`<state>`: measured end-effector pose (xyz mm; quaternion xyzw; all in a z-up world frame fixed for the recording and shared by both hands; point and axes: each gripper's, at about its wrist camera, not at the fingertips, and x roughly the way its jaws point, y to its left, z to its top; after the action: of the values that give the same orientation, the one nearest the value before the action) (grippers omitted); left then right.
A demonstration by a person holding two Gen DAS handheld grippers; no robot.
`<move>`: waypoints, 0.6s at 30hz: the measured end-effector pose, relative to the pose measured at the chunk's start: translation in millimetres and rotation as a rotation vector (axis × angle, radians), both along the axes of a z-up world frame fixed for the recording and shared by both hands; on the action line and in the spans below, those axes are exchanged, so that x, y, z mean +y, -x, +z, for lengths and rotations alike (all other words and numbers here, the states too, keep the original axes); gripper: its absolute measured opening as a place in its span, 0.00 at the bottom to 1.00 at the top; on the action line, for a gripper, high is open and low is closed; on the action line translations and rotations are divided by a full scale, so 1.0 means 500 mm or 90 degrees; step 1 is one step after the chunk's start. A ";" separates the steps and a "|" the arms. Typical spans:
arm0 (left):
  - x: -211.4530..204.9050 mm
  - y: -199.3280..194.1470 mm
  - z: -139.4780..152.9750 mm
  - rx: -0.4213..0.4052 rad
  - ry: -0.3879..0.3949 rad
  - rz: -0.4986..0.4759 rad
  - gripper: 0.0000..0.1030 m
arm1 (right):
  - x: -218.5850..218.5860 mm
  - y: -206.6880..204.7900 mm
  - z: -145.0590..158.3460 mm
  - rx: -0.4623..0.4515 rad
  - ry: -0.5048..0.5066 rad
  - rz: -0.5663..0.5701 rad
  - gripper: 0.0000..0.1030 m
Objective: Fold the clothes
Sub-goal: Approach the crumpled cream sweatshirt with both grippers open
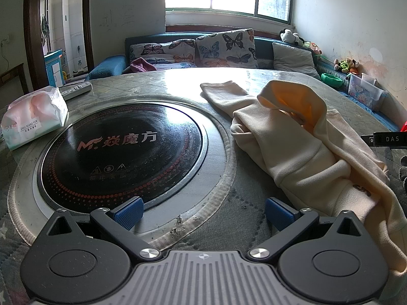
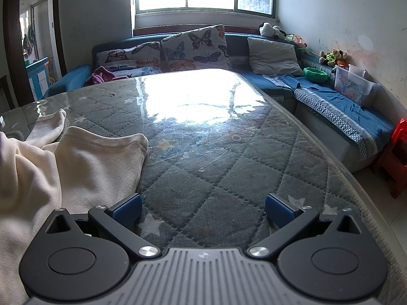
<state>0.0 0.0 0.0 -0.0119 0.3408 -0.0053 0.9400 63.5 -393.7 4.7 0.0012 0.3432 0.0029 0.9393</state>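
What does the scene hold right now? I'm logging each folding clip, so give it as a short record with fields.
garment: cream hoodie, crumpled, unfolded, orange hood lining showing
surface: quilted table under a clear cover
left gripper: open, holding nothing, hoodie to its right
right gripper: open, holding nothing, hoodie to its left
other items: induction cooktop set in the table, tissue pack, remote
background: sofa with butterfly cushions

Cream garment (image 1: 305, 152) lies crumpled on the table's right side, orange lining showing at its raised opening, one sleeve stretched toward the far side.
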 end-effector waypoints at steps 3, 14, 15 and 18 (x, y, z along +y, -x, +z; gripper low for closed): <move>-0.001 0.000 0.000 0.000 -0.005 0.000 1.00 | -0.001 0.003 0.000 -0.001 -0.004 0.000 1.00; -0.001 0.000 0.002 0.011 0.006 0.017 1.00 | 0.003 0.030 0.001 -0.003 -0.011 0.021 1.00; -0.002 0.000 0.002 0.013 0.005 0.019 1.00 | 0.003 0.040 0.003 -0.002 -0.020 0.031 1.00; -0.004 0.005 0.004 0.015 0.002 0.023 1.00 | 0.004 0.061 0.012 0.000 -0.024 0.041 1.00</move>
<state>-2.3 -1.9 2.1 -0.0194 0.3517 0.0114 0.9358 33.0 -391.7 10.7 0.0078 0.3428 0.0399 0.9385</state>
